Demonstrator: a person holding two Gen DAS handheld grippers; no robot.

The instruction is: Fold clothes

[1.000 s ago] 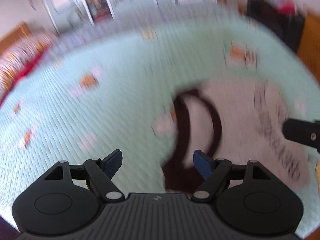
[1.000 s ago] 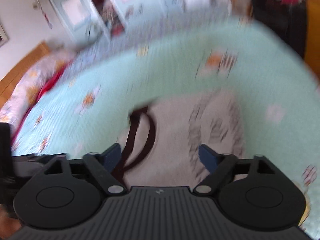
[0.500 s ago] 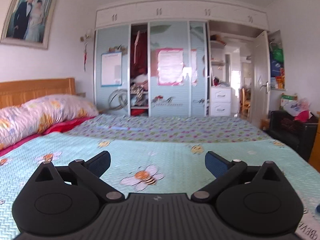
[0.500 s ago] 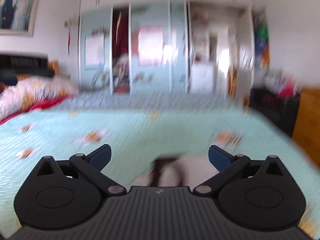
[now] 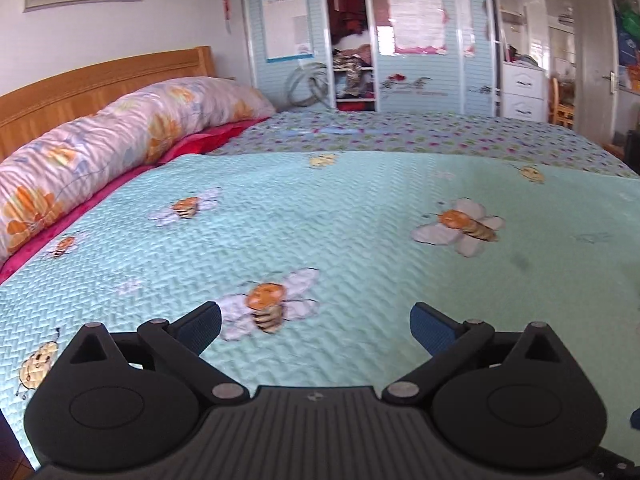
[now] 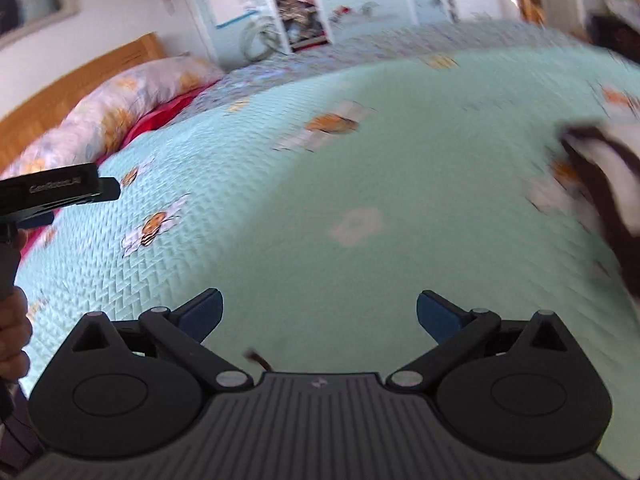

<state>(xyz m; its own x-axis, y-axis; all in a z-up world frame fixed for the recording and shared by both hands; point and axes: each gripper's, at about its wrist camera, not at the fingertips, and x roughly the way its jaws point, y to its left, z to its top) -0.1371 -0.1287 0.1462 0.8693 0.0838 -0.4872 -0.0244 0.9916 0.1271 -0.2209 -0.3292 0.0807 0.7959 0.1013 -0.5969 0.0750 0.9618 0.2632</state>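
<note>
White garment with dark trim [image 6: 612, 184], blurred, axis unreadable, lies on the mint bee-print bedspread [image 6: 380, 184] at far right of the right wrist view, well clear of right gripper [image 6: 318, 314] and left gripper [image 5: 314, 326], both tilted downward, jaws spread wide, empty.

Left gripper [image 5: 315, 322] jaws spread wide, nothing between them, angled down over the bedspread [image 5: 360, 220]. Right gripper [image 6: 320, 314] same: wide apart, empty, tilted down over the bedspread. Person's left hand [image 6: 12, 332] grips the left gripper's handle.
</note>
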